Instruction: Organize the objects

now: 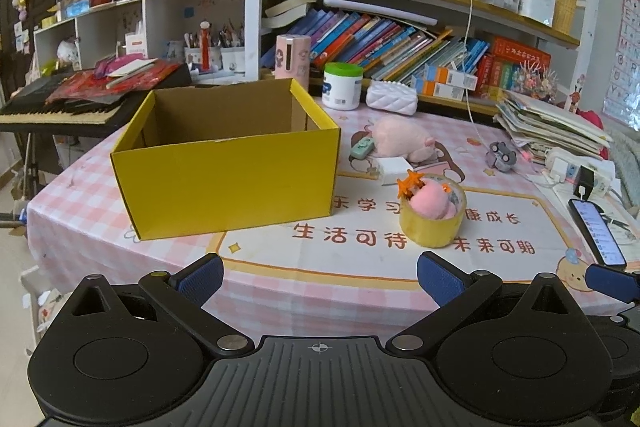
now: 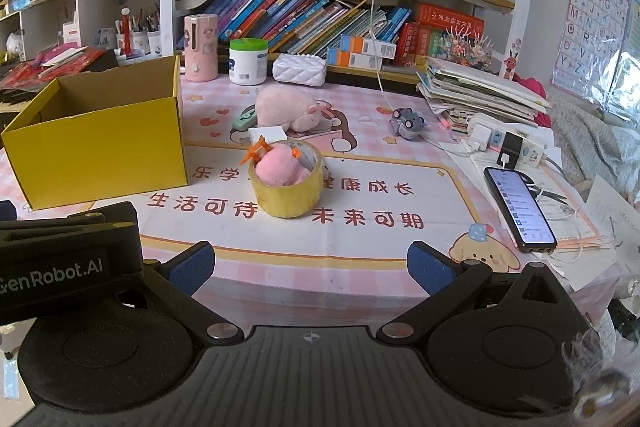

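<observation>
Both claws are spread wide and hold nothing — the left claw (image 1: 319,277) and the right claw (image 2: 311,265) hang over the near edge of the table (image 2: 280,269). The yellow box (image 1: 228,163) stands open. Just right of the box sits a tape roll (image 2: 286,187) with a pink fluffy toy (image 2: 280,169) inside — maybe a pompom. A pink plush (image 2: 286,109) lies behind the roll.

Yellow cardboard box (image 1: 228,179), open top, upright on pink checked surface (image 1: 340,291), left side; inside looks bare as far as visible. Tape roll (image 1: 434,223), yellowish, lying flat just right of box, apart from it; pink fluffy ball (image 1: 434,205) sitting in its core, orange star clip (image 1: 408,183) at its rim. Behind roll: white flat block (image 1: 390,167), pink plush toy (image 1: 402,139) lying on side, mint green small gadget (image 1: 362,147) beside plush. Grey toy car (image 1: 502,153) further right, well apart.
</observation>
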The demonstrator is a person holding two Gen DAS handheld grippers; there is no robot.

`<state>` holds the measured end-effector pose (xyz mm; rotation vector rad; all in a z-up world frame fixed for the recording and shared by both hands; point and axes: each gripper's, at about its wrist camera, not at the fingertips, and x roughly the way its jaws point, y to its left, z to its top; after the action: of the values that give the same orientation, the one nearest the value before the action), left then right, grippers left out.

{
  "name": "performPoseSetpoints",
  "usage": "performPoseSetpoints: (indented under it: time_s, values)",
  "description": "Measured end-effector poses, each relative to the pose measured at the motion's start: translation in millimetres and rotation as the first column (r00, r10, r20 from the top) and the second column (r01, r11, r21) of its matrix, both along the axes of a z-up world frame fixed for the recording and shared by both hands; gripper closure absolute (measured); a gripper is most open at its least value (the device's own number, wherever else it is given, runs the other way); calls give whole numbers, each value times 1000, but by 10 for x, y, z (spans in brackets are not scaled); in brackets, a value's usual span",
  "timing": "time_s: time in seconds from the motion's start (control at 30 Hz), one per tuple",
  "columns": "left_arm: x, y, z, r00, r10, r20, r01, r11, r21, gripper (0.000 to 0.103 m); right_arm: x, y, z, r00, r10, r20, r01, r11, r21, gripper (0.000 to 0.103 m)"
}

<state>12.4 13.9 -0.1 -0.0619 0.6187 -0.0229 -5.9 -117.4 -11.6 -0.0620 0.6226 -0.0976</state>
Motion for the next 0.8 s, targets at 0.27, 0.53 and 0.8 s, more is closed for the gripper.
performPoseSetpoints:
  time_s: [0.27, 0.53, 0.8]
  values:
    - [48, -66, -32, 1000, -7, -11, 7, 1000, 1, 0, 51, -66, -4, 1000, -4, -9, 4, 1000, 0, 0]
    - [121, -111, -43, 1000, 2, -12, -2, 1000, 3, 0, 122, -119, -25, 1000, 6, -9, -6, 1000, 2, 0]
    - [251, -146, -39, 1000, 20, -11, -20, 1000, 2, 0, 290, -185, -16, 1000, 21, -10, -21, 1000, 1, 0]
